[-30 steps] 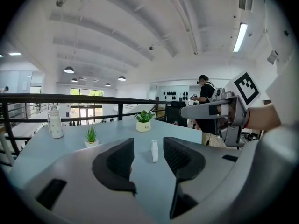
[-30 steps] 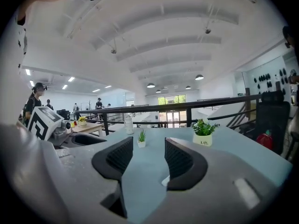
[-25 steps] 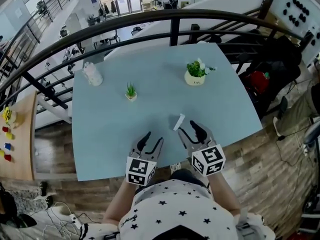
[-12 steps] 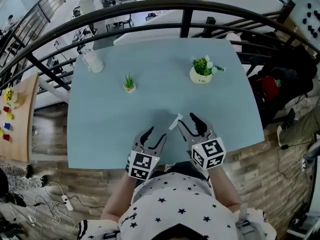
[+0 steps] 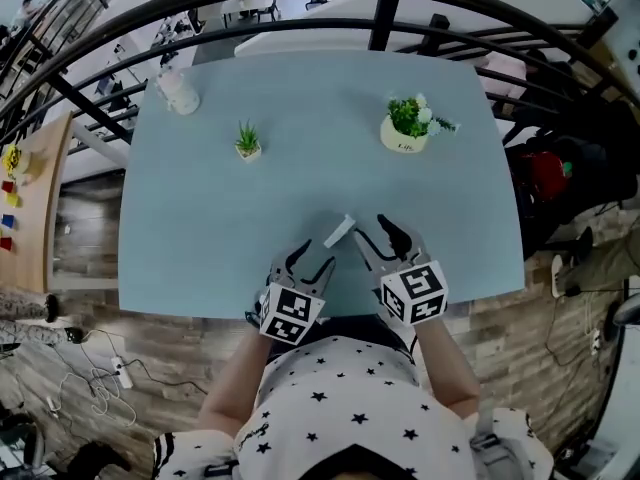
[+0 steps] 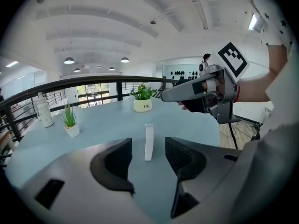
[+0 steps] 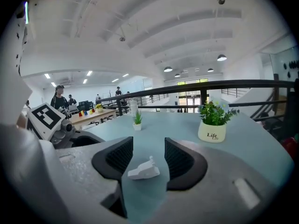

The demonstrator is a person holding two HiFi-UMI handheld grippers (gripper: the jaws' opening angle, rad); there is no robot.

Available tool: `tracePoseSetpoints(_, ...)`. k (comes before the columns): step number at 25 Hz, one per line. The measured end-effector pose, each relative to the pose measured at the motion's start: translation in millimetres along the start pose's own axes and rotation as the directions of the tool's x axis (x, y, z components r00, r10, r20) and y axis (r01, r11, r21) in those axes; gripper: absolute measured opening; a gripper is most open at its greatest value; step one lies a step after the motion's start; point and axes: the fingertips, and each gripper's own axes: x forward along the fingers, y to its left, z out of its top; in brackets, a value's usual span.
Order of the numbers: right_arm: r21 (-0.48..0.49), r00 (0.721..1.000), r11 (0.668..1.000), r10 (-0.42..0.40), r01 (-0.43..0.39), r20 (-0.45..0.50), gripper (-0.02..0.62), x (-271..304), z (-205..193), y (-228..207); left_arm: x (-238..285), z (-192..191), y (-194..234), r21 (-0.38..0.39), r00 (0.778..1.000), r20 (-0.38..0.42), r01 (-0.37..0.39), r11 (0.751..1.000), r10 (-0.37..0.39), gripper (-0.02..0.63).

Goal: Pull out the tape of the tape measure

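A small white tape measure (image 5: 339,232) lies flat on the pale blue table (image 5: 200,218) near its front edge. My left gripper (image 5: 310,258) sits just behind and left of it, its jaws opening and holding nothing. In the left gripper view the tape measure (image 6: 149,141) shows on the table ahead, through the gap of the left gripper (image 6: 148,147). My right gripper (image 5: 372,233) stands open just right of it. In the right gripper view the tape measure (image 7: 144,171) lies low between the spread jaws of the right gripper (image 7: 147,157), untouched.
A white pot with a green plant (image 5: 405,128) stands at the back right, a tiny potted plant (image 5: 246,141) at the back left, a white bottle (image 5: 178,90) in the far left corner. A black railing (image 5: 380,8) runs behind the table. The person's torso is at the front edge.
The left gripper has edged closer to the white tape measure and its jaws look a little wider. The head view has shifted; the tape measure has stayed put.
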Motion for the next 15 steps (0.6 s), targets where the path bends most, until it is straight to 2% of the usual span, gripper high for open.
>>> tracePoseSetpoints(9,-0.019,0.995,0.998,0.066,-0.068,-0.078,0.195,30.5,-21.1,-14.7,47.1,-8.7,2.5,0.001,0.997,-0.078,-0.004,1.000,0.004,0.202)
tracePoseSetpoints(15,-0.068,0.980,0.989,0.118,-0.130,-0.161,0.195,49.3,-36.5,-13.0,70.4,-23.1,5.1,0.009,0.989,-0.147,-0.001,1.000,0.002,0.202)
